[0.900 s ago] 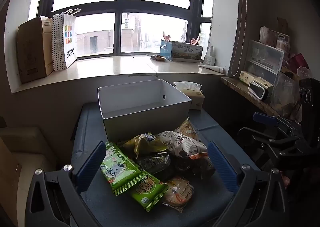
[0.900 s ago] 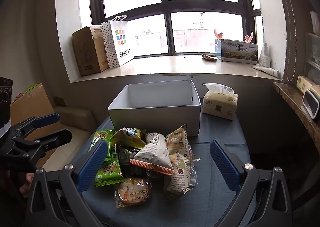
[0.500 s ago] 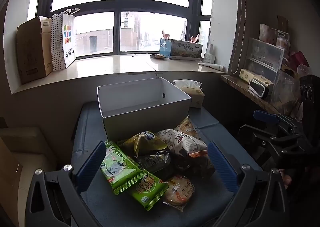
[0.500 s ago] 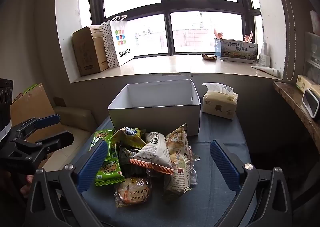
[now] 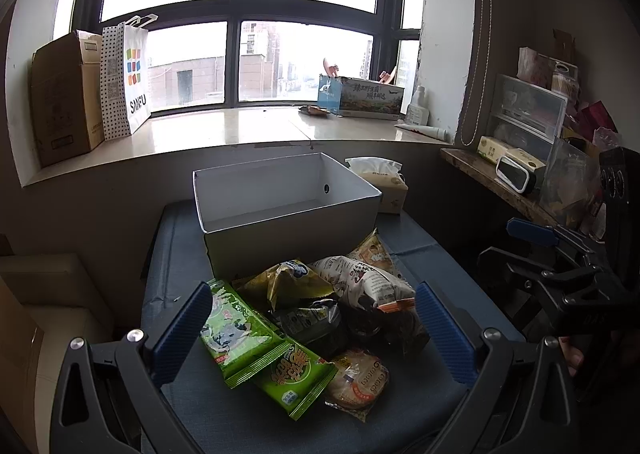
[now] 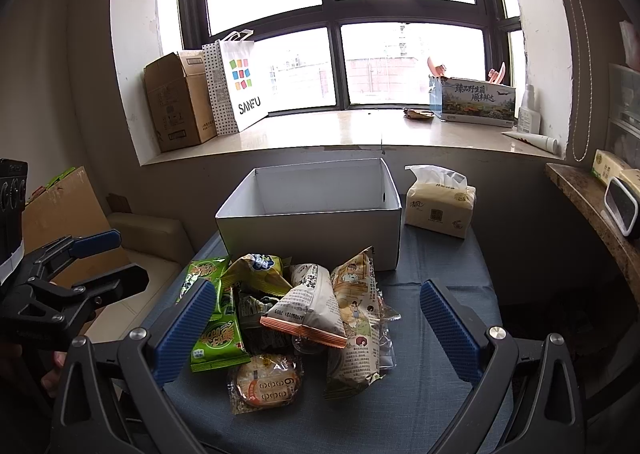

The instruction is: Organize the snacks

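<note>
**Snack pile in front of an empty white box**

Your left gripper hangs above the near side of the snack pile with its blue fingers spread wide, gripping nothing. Your right gripper is the same: fingers wide, nothing between them, the pile lying below on the blue-grey tablecloth.

The white box stands just behind the pile, open at the top, and what shows of its inside is bare (the near floor is hidden by its front wall). All the snacks lie outside it: two green packets on the pile's left, a yellow bag nearest the box, a white printed bag with an orange seam on top, a long illustrated packet on the right, and a clear-wrapped round cake farthest from the box.

A tissue pack sits just right of the box.
</note>
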Demonstrator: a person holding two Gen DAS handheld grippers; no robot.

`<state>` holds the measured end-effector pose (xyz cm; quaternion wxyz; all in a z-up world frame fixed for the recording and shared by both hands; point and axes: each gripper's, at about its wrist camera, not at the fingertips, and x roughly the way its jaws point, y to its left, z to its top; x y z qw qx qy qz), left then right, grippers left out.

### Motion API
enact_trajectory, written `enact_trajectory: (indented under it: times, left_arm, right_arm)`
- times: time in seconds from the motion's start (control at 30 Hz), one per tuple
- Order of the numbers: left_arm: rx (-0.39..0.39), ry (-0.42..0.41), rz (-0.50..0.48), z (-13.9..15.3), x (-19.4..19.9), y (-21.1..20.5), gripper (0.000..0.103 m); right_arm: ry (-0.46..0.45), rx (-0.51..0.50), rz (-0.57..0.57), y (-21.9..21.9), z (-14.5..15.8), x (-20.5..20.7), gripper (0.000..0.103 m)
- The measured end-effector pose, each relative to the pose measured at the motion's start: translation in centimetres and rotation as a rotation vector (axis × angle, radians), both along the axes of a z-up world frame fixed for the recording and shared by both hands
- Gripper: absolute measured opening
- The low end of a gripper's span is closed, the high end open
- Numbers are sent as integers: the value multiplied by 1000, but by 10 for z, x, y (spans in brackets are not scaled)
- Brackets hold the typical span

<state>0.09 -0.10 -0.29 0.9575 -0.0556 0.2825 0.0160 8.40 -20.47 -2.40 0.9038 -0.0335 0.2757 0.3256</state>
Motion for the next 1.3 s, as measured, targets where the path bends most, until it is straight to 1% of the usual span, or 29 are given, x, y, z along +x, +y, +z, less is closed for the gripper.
enact_trajectory:
  times: [1.3]
  left_arm:
    - [6,14,-3,-4,0,0,103]
  right_arm:
    - [2,-8,3,2,-2,-1,103]
